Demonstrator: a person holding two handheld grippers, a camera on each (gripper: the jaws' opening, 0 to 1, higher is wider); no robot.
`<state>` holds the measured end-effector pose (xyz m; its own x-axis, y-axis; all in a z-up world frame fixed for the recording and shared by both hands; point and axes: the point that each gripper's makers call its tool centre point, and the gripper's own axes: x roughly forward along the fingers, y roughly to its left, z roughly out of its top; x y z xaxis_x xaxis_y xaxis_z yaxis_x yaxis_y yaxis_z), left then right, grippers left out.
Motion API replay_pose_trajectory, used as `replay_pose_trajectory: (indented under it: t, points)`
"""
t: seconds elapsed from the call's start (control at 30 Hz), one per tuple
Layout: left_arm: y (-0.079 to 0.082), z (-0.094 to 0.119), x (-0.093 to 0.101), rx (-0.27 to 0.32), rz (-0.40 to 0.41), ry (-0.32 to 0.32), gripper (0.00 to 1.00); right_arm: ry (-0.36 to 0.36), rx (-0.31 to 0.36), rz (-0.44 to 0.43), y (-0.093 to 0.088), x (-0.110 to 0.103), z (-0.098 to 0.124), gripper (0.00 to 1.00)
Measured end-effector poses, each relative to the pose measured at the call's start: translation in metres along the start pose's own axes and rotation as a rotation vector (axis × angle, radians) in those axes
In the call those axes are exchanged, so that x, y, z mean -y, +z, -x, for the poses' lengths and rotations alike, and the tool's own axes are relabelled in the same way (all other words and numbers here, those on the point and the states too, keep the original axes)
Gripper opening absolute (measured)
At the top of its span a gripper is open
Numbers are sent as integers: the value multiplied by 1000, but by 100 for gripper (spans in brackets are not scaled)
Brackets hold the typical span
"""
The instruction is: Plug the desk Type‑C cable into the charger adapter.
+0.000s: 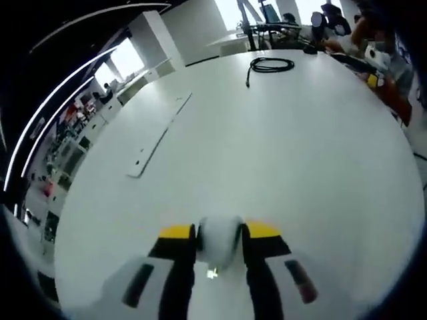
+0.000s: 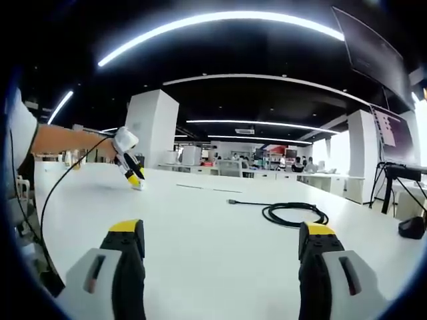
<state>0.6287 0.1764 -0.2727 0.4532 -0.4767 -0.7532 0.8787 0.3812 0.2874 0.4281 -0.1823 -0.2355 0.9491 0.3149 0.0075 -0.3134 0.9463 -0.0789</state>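
White charger adapter (image 1: pixel 219 241) clamped between left gripper's jaws; black Type-C cable (image 2: pixel 287 213) coiled on white desk — unplugged.

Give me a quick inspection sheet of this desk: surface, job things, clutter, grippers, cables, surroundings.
Surface: white table, mostly bare, with a flat white strip lying on it.
Job's things: white charger adapter clamped in the left gripper; black coiled Type-C cable lying loose, unplugged.
Clutter: dark object at the table edge, too small to identify.
Grippers: left shut on the adapter; right gripper open, empty, facing the cable.
Cables: thin black lead running to the left gripper.
Surroundings: open office, ceiling light strips, people seated beyond.
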Motion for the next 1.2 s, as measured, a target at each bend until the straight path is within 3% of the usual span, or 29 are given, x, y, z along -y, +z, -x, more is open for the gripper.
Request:
replay_pose_trajectory:
  t: [0.3, 0.63, 0.9, 0.97, 1.03, 1.2]
  points:
    - [-3, -3, -1, -66, -7, -59, 26, 1, 3, 1, 1, -1, 0, 97]
    - [-10, -7, 7, -188, -8, -131, 25, 11, -7, 10, 3, -3, -4, 98]
    - [-13, -7, 9, -224, 8, -162, 25, 2, 5, 13, 9, 1, -3, 97]
    - [-14, -8, 4, -234, 4, -170, 25, 2, 9, 14, 11, 1, -4, 97]
    - [-16, -13, -12, -247, 14, -174, 25, 1, 13, 15, 12, 1, -4, 97]
    - [-17, -13, -7, -258, 32, -182, 25, 11, 31, 9, 15, -2, -3, 97]
